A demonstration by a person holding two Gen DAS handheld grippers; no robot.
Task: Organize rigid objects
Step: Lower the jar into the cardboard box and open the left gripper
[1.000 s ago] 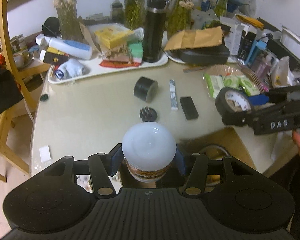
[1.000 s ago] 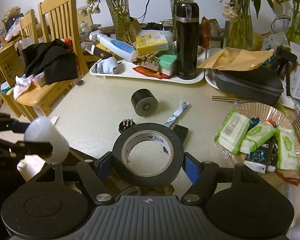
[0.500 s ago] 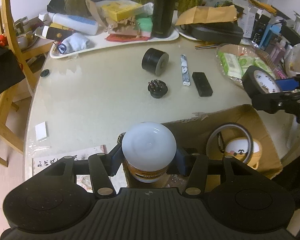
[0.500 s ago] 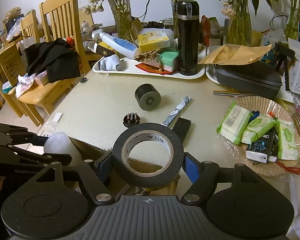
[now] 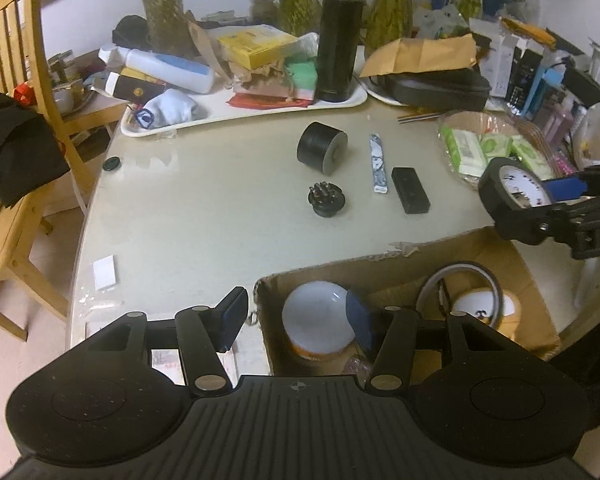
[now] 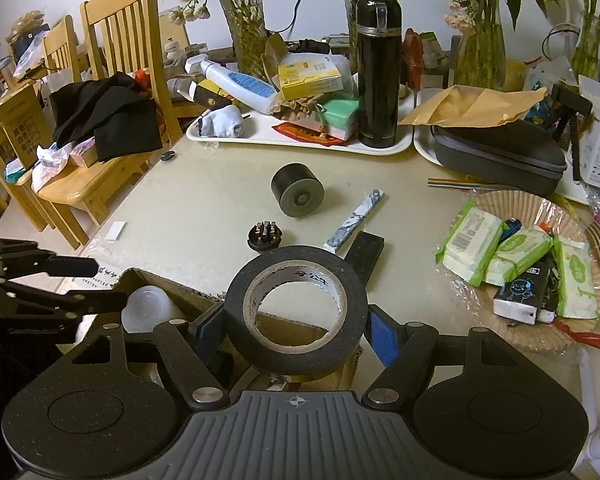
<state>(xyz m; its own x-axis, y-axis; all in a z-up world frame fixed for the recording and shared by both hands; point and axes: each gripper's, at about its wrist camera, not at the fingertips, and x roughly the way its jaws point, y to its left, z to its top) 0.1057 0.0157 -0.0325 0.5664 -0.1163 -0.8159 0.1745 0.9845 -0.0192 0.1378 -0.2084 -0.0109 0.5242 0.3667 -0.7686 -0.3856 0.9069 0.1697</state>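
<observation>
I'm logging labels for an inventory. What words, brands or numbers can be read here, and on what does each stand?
"公牛": it seems to read so, on the inner core of the black tape roll.
"黑色": beside small tick boxes on the brown carton at far left; the line under it is too blurred to read.
Yellow box, spray bottle, wipe packs: printed, but too small to read.

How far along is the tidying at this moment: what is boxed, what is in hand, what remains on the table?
Boxed: the white-lidded jar sits in the cardboard box beside a tape ring; the left gripper is open around it. In hand: the right gripper clamps the black tape roll. Left on the table: the black cylinder, round bit holder, patterned strip and black block.
</observation>
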